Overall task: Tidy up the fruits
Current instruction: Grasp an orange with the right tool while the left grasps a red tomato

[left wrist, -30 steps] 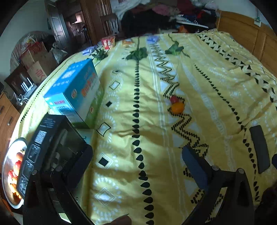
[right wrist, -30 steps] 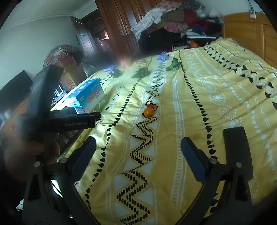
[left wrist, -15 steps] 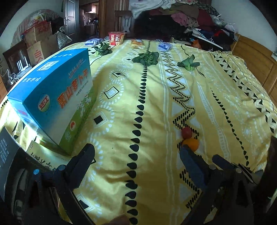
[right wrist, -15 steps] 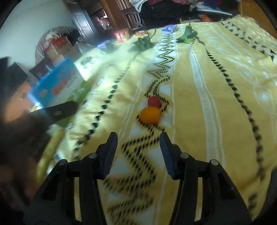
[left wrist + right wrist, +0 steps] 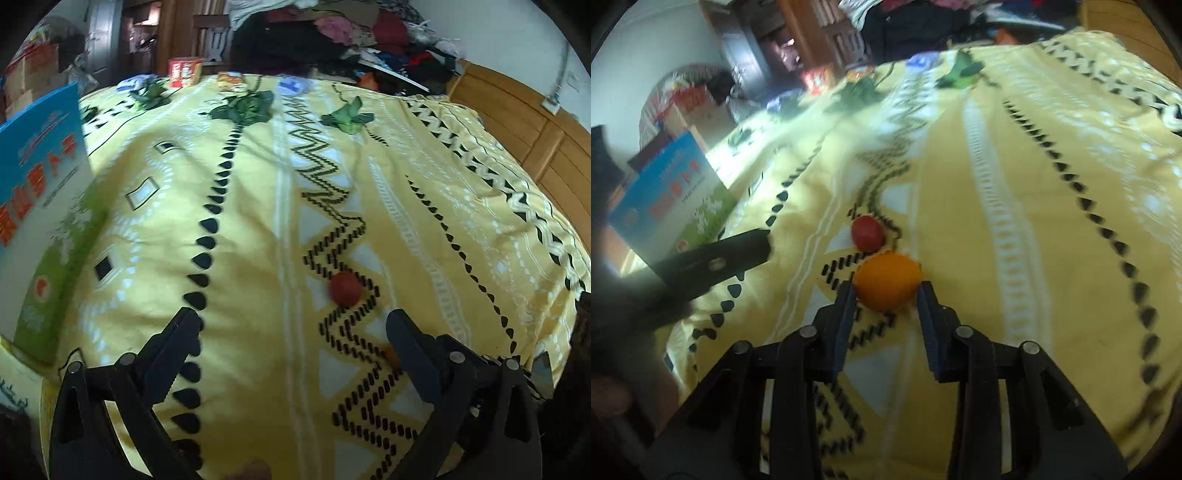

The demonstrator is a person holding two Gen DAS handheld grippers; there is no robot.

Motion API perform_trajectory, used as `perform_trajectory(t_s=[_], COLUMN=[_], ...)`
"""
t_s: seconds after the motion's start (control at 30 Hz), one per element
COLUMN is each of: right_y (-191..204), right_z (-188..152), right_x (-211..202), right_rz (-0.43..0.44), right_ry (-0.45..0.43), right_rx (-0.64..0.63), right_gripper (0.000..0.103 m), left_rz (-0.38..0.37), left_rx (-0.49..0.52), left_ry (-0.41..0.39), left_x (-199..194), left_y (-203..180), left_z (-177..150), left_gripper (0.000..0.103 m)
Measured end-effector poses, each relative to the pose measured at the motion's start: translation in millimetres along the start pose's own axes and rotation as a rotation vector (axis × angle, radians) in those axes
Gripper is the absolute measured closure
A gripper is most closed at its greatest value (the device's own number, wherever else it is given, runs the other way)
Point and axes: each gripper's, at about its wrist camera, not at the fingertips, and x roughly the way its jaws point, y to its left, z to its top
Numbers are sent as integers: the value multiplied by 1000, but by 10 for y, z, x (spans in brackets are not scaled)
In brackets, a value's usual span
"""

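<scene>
An orange (image 5: 886, 280) lies on the yellow patterned bedspread (image 5: 1015, 221), touching a small red fruit (image 5: 868, 232) just beyond it. My right gripper (image 5: 886, 291) is shut on the orange, one pad pressed against each side. My left gripper (image 5: 291, 315) stands open low over the bedspread with nothing between its fingers. The red fruit (image 5: 345, 290) lies just ahead of it and slightly right. Only a sliver of the orange (image 5: 389, 356) shows behind the left gripper's right finger. In the right wrist view a left finger (image 5: 716, 258) reaches in from the left.
A blue and green carton (image 5: 37, 184) stands on the bed at the left. Leafy greens (image 5: 243, 107) and small packets lie along the far edge, beside a red tub (image 5: 184, 72). A wooden headboard (image 5: 535, 140) bounds the right side. Piled clothes sit behind the bed.
My right gripper moved down to the orange and its jaws closed on it. My left gripper moved forward and lower, so the red fruit now lies just past its fingertips.
</scene>
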Motion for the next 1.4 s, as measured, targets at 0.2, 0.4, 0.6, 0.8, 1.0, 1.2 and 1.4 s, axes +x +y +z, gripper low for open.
perform_trajectory(t_s=[0.2,0.4,0.6,0.8,1.0,1.2,1.4], right_y=[-386,-458,-461,-344,-101,136,148], right_z=[-209,-194,-221,-150,80,149,86], right_x=[-237,-148,-124,-169,115,418,411], right_rz=[26,56,68,78,85,3,-36], right_ry=[3,8,11,-10,50,112,97], right_rx=[92,113,125,76,10,-94,-102], right_gripper=[77,74,74,74,26,54,61], left_rz=[-81,-66,-71,-43,15,-8,-20], left_rx=[73,83,39,9,-37,-46,-47], left_ry=[114,139,122,26,-26,-27,-52], left_x=[529,739,803,347,-53,-144,-360], left_y=[-263,-301,-247,-54,221,284,279], left_z=[94,86,112,51,-25,-54,-46], left_gripper=[41,41,74,74,74,74,74])
